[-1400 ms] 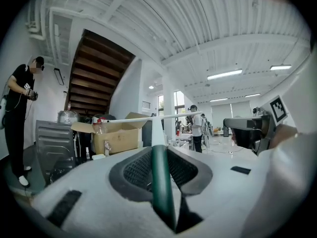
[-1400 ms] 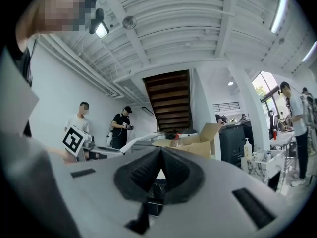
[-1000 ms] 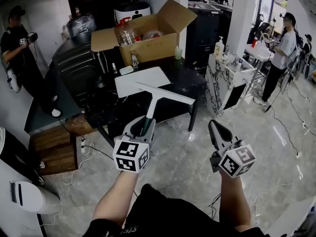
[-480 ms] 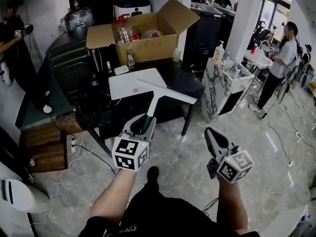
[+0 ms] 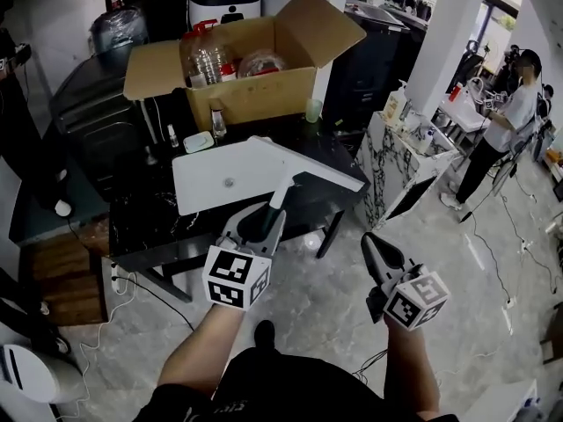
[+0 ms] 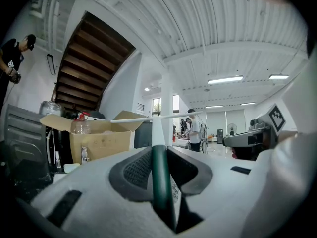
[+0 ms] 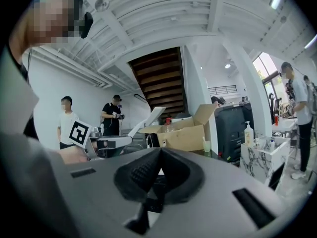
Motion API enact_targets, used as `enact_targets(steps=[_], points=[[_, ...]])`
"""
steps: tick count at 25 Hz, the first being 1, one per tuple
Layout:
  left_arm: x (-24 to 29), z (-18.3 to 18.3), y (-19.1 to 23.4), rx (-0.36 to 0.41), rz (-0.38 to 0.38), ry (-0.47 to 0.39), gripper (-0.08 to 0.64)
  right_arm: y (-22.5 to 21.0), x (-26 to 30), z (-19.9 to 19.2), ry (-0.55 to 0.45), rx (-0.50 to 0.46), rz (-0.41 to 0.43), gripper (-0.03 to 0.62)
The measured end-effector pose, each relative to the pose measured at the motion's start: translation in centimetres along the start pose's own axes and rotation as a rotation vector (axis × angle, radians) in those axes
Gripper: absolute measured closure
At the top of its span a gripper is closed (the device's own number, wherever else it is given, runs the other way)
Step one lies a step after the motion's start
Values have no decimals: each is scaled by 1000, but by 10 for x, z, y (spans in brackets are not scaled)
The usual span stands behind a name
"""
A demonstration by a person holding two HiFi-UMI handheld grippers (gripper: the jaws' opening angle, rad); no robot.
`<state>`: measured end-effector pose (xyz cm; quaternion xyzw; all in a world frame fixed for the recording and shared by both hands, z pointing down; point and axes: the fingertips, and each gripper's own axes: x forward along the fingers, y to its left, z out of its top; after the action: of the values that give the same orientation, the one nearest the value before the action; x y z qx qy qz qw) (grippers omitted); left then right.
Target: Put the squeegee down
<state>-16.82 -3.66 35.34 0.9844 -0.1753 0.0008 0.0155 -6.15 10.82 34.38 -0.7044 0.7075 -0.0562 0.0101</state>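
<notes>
Seen from the head, looking steeply down. At seven o'clock, nearest the body, the left gripper (image 5: 262, 220) clamps the dark green handle of the squeegee (image 5: 280, 192). Its own view shows the handle (image 6: 159, 177) pinched between both pads. The white shaft points away toward twelve o'clock, and the long blade crosses it at the far end, just above the table. Holding it by the handle likely keeps the blade free to be laid flat.

At five o'clock the right gripper (image 5: 376, 251) has its pads pressed together on nothing. It looks idle, kept out to the side.

Farther off, from ten to one o'clock, a black table (image 5: 149, 227) carries a white board (image 5: 220, 178), probably the landing spot. Behind it sits an open cardboard box (image 5: 255, 95). At two o'clock stands a marble-patterned stand (image 5: 400, 161).
</notes>
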Motion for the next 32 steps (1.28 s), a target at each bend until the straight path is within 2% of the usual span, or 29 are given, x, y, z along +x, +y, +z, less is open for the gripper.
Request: enact_targets(steps=[5, 10, 21, 24, 32], points=[[54, 5, 54, 12, -17, 1, 456, -25, 74, 8, 15, 7, -6, 586], [91, -2, 88, -8, -34, 23, 456, -46, 117, 6, 33, 18, -21, 586], [169, -15, 111, -14, -39, 64, 456, -120, 173, 3, 33, 57, -9, 586], [200, -19, 116, -11, -18, 73, 456, -151, 193, 8, 27, 58, 19, 586], [304, -25, 130, -28, 113, 107, 456, -264, 255, 12, 54, 71, 142, 586]])
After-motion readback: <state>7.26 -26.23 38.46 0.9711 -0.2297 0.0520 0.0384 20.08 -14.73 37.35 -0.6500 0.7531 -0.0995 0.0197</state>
